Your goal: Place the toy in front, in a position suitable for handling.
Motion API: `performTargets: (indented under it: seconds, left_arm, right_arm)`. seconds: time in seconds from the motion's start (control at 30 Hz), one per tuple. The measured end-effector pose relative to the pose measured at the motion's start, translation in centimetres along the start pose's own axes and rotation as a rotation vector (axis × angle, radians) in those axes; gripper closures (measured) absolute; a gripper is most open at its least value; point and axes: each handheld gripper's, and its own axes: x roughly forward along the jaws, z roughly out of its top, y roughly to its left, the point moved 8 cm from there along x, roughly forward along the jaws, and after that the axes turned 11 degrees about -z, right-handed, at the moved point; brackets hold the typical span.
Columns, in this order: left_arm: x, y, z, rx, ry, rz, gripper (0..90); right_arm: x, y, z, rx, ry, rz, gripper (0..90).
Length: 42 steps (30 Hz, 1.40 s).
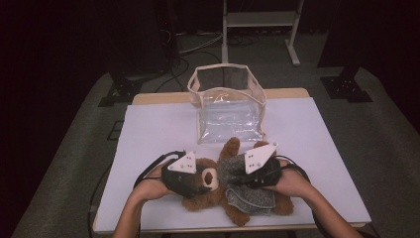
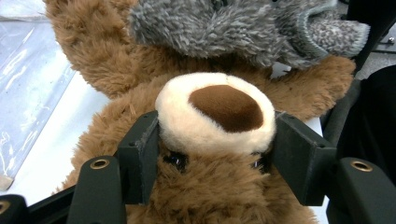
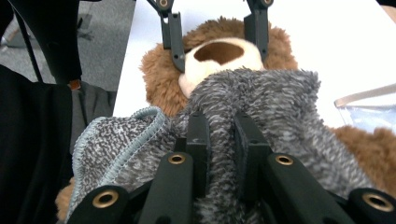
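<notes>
The teddy bear [image 1: 218, 186] lies at six o'clock on the white surface [image 1: 148, 129], below the clear bag [image 1: 228, 106] at twelve. The left gripper [image 2: 215, 140] clamps the bear's cream muzzle [image 2: 215, 116]. At the bear's three o'clock, the right gripper [image 3: 219, 140] pinches a fold of its grey fleece garment [image 3: 261, 102].

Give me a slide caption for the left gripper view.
Left tongs clamp the teddy bear's muzzle as its grey fuzzy garment lies beyond.
</notes>
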Motion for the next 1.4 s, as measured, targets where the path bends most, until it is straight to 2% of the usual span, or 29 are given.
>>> performTargets:
  seconds: [0.17,0.33,0.5,0.63,0.8,0.9,1.03,1.17,1.23,1.3,1.4]
  left_arm:
    - [0.0,-0.1,0.0,0.0,0.007,-0.004,36.2]
    - [0.0,-0.2,0.1,-0.001,0.016,-0.003,36.2]
    - [-0.1,0.0,0.0,-0.005,0.012,0.001,36.1]
    - [-0.3,-0.1,0.2,0.005,0.008,-0.014,36.1]
    - [-0.6,-0.8,1.0,0.028,0.011,-0.034,35.9]
    - [-0.9,-1.1,1.6,0.033,-0.011,-0.041,35.9]
    - [-1.3,-1.2,1.9,0.042,-0.017,-0.032,36.4]
    - [-1.7,-0.8,1.6,0.02,-0.03,-0.022,37.2]
    - [-1.5,-0.7,1.3,0.004,-0.031,-0.04,38.2]
    - [-1.1,-0.8,1.1,0.003,-0.028,-0.059,39.3]
    - [-0.9,-0.8,1.1,0.0,-0.028,-0.063,40.0]
  right_arm:
    - [-1.7,-0.3,-1.5,0.046,-0.016,-0.008,77.6]
    - [-3.6,-1.5,-2.5,0.088,-0.019,-0.057,77.3]
    - [-2.8,-2.5,-2.3,0.107,-0.035,-0.056,77.2]
    - [-2.5,-2.1,-3.0,0.146,-0.042,-0.02,77.4]
    - [-2.7,-0.6,-3.9,0.16,-0.058,0.002,77.5]
    - [-2.8,0.1,-4.1,0.165,-0.07,0.007,77.6]
    - [-2.7,0.7,-4.2,0.148,-0.07,0.012,77.6]
    - [-2.8,0.9,-4.1,0.138,-0.057,0.009,77.6]
    - [-2.8,0.9,-4.0,0.129,-0.048,0.007,77.6]
    - [-2.9,0.8,-3.6,0.106,-0.04,0.006,77.8]
    - [-3.3,0.2,-2.6,0.069,-0.045,-0.022,77.8]
